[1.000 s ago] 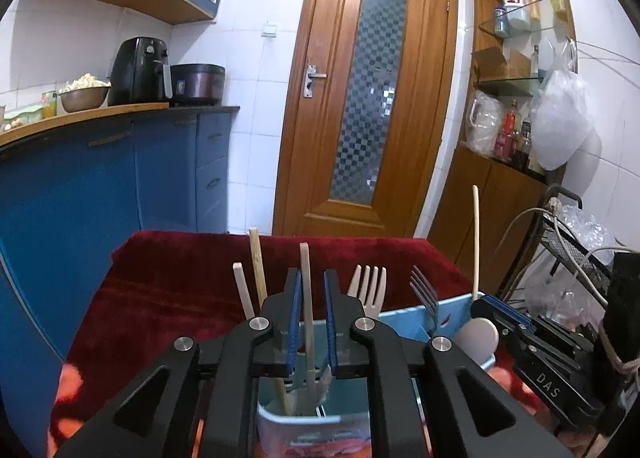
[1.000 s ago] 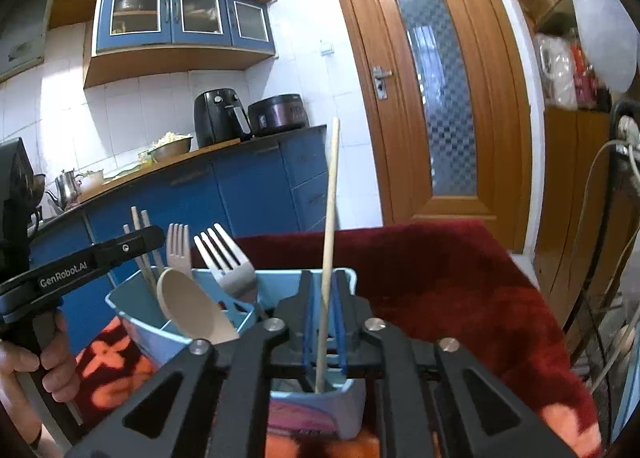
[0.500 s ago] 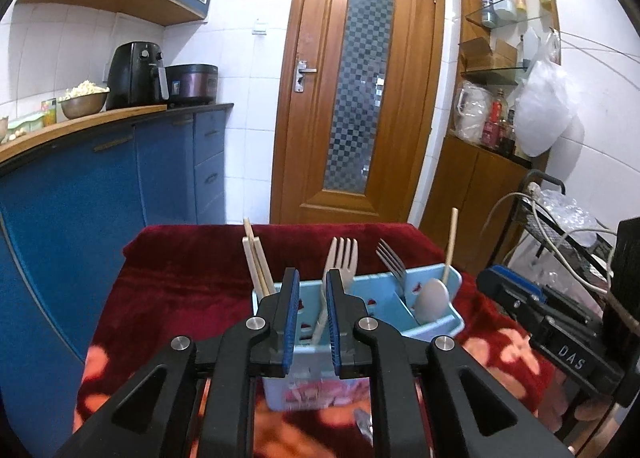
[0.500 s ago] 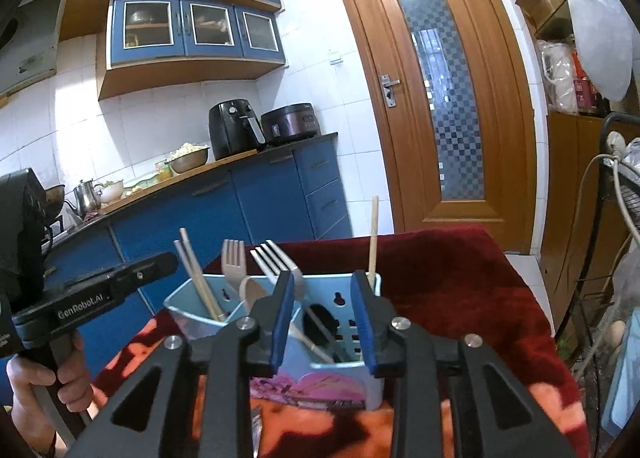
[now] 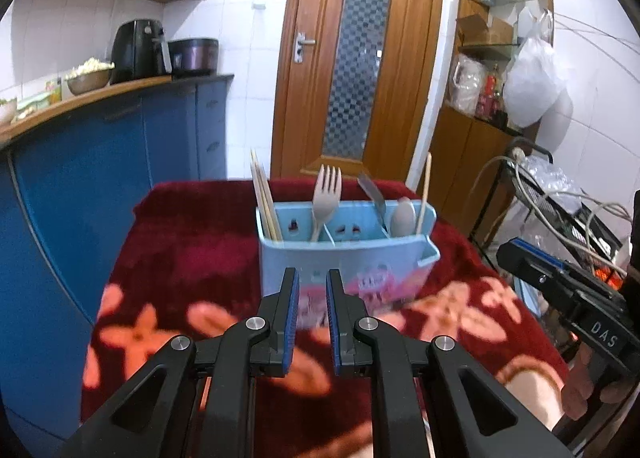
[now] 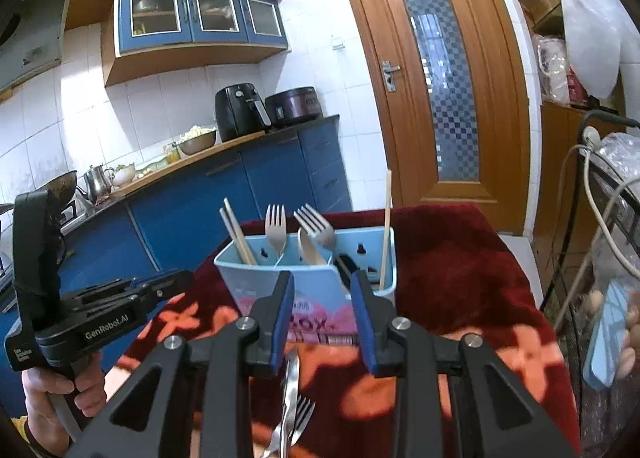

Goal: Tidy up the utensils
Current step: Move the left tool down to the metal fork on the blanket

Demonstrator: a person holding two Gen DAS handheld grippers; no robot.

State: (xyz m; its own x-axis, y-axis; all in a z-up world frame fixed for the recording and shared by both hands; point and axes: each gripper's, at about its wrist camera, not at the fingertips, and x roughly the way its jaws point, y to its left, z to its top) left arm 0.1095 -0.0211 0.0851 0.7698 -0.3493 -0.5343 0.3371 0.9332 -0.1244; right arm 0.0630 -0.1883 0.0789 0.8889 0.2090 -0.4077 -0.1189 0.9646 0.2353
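A light blue utensil holder stands on the red flowered cloth. It holds wooden chopsticks at the left, a fork in the middle, a second fork, a spoon and one chopstick at the right. My left gripper is open and empty, short of the holder. My right gripper is open and empty. A metal fork and spoon lie on the cloth below it.
The red cloth covers the table. Blue kitchen cabinets stand to the left, a wooden door behind. A wire rack with cables stands at the right. The other hand-held gripper shows in each view.
Both grippers let go of their utensils into the holder, opened, and pulled back and up. The holder now stands farther from both cameras.
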